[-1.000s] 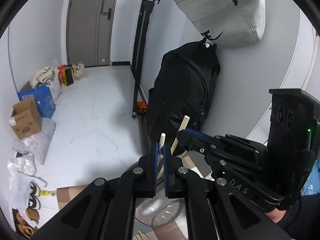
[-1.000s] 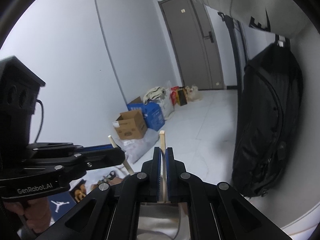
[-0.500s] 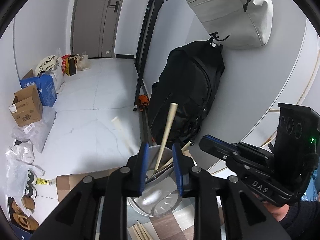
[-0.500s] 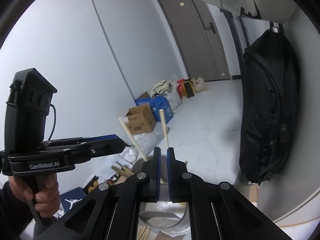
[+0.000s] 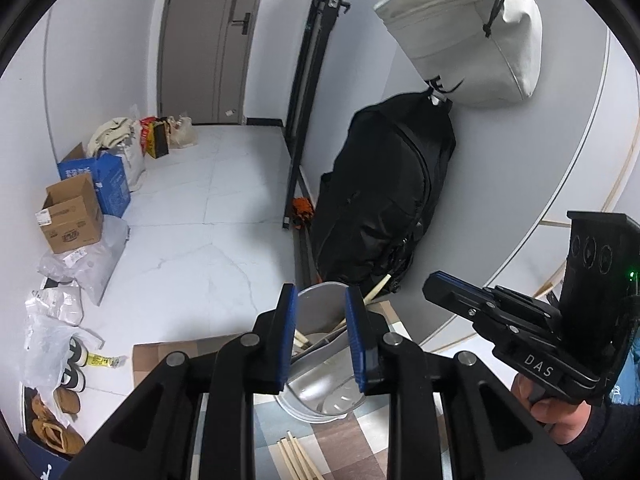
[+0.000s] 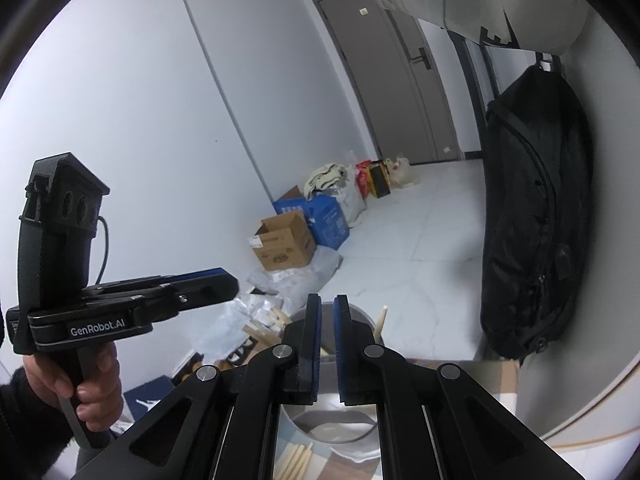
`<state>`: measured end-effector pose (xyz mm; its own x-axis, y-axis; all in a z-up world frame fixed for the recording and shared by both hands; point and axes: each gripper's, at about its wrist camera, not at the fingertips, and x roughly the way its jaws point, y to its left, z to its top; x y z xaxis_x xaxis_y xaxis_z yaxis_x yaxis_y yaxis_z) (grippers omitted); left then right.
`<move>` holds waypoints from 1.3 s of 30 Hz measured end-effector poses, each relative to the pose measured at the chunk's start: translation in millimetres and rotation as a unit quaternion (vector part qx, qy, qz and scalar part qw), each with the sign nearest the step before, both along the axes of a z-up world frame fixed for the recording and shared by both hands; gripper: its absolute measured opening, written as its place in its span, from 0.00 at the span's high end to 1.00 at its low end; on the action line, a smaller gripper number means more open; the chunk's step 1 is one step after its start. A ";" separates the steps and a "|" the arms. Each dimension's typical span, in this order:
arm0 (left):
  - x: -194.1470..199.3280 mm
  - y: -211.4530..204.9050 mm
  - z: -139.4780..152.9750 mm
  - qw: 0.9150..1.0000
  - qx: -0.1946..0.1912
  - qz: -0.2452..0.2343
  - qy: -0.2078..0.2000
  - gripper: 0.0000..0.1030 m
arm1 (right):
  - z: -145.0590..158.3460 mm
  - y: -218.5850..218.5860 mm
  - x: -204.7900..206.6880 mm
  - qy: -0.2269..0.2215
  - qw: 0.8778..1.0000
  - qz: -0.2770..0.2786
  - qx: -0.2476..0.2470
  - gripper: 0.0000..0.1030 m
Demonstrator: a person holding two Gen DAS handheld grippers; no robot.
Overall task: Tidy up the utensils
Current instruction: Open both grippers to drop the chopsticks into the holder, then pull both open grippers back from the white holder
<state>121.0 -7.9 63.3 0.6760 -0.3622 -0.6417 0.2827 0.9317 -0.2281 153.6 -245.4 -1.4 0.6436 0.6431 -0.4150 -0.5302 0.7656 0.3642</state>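
A silver perforated utensil holder (image 5: 320, 394) stands on a checked cloth (image 5: 344, 438), right below my left gripper (image 5: 322, 340). That gripper is open and nothing is between its blue pads. Wooden chopsticks (image 5: 376, 290) lean inside the holder, and a few more chopsticks (image 5: 296, 458) lie on the cloth in front. In the right wrist view my right gripper (image 6: 328, 340) hangs over the holder (image 6: 362, 315), its pads a narrow slit apart with nothing between them. One chopstick (image 6: 382, 320) pokes out just right of it. A hand holds the left gripper (image 6: 230, 280) off to the left.
A black backpack (image 5: 384, 200) and a grey bag (image 5: 468, 32) hang on the wall behind the holder. Cardboard boxes (image 5: 70, 220), plastic bags and shoes (image 5: 60, 400) line the floor at left. A flat cardboard sheet (image 5: 172, 356) lies beside the holder.
The left gripper opened and let go of its chopstick, which now leans in the holder. The chopstick in the right gripper is also gone from its pads. Both grippers drew back from the holder.
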 end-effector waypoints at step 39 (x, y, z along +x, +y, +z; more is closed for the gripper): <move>-95.5 56.6 -120.7 0.982 0.001 0.175 0.074 0.35 | -111.9 40.6 -96.8 0.126 0.987 0.017 -0.096 0.25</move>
